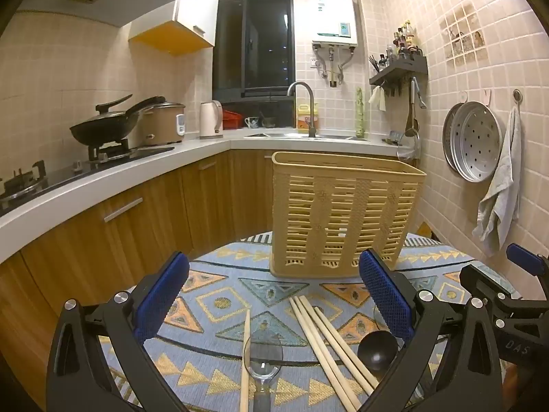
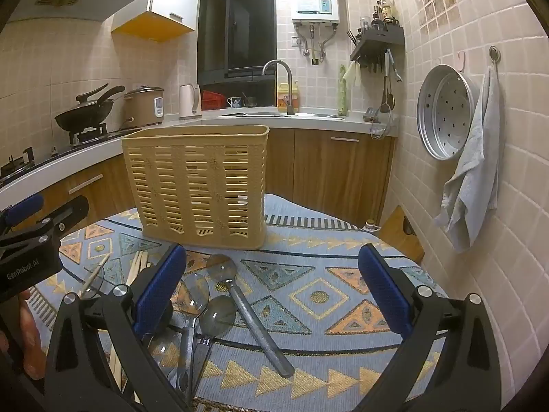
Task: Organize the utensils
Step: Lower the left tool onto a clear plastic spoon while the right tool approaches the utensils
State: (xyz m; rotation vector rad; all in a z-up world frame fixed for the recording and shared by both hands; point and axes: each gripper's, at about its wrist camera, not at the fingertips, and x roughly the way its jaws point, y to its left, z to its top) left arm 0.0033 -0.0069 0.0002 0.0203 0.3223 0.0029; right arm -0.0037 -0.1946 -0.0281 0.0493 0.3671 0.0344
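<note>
The left tongs point(image 1: 274, 295) were spread wide and empty over four pale wooden chopsticks point(image 1: 329, 343) on the patterned tabletop point(image 1: 219, 305), a black plastic ladle point(image 1: 377, 350) by the right finger. The right tongs point(image 2: 272, 288) (also gaping, empty) alone showed three clear spoons point(image 2: 195, 295) between them. One slatted yellow plastic basket point(image 1: 343, 216) stood beyond both.
</note>
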